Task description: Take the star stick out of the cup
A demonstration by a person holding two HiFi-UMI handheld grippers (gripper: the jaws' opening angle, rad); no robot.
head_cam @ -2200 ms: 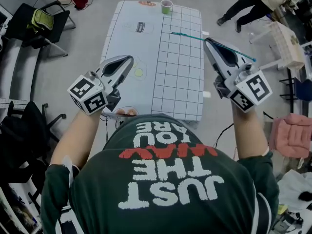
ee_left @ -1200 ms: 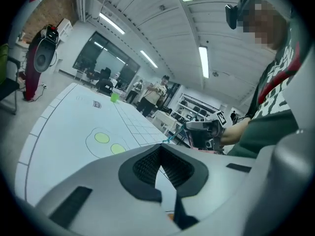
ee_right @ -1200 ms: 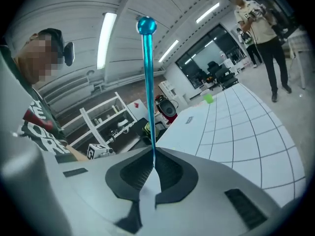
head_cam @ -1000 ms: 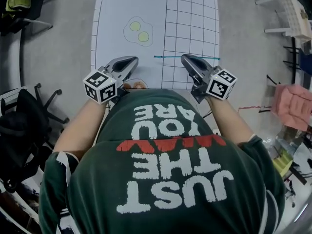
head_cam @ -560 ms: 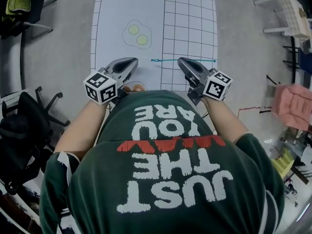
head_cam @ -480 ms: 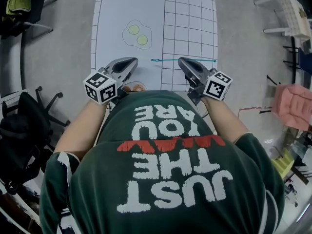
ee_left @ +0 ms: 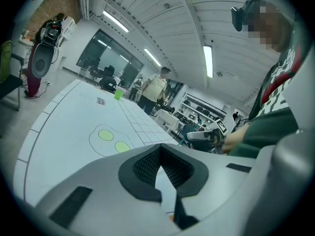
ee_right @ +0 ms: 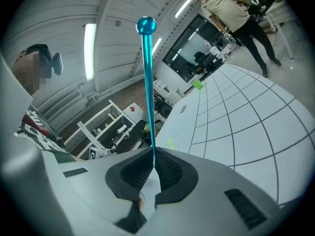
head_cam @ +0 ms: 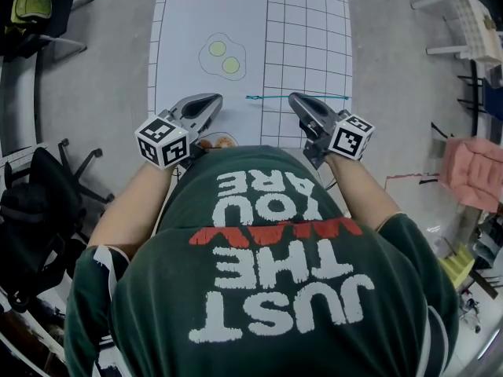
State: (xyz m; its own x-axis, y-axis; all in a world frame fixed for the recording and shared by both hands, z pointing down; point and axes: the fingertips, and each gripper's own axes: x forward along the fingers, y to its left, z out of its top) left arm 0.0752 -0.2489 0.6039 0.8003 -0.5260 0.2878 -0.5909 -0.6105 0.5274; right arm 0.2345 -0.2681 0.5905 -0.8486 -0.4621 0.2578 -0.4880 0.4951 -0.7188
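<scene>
— Over the near end of the table (head_cam: 189, 22), in the head view, what has my right gripper (head_cam: 295, 98) got?
— You have it pinched on the teal stick (head_cam: 267, 97). The stick lies crosswise above the grid, running from 9 to 3 o'clock and showing on both sides of the jaws. Your left gripper (head_cam: 213, 98) sits at 9 o'clock from the stick's free end, near it but apart.
— And the left gripper view?
— Your left gripper (ee_left: 160, 151) has its jaws pressed together, with nothing between them. The green cup (ee_left: 118, 95) stands at 11 o'clock from them, far down the table (ee_left: 59, 122), beyond the egg drawing (ee_left: 106, 134).
— The right gripper view?
— Your right gripper (ee_right: 153, 154) is clamped on the stick (ee_right: 148, 92), which rises to 12 o'clock with its rounded tip on top. The cup (ee_right: 198, 84) shows small at 1 o'clock on the table's far end. The stick is out of the cup and well apart from it.
</scene>
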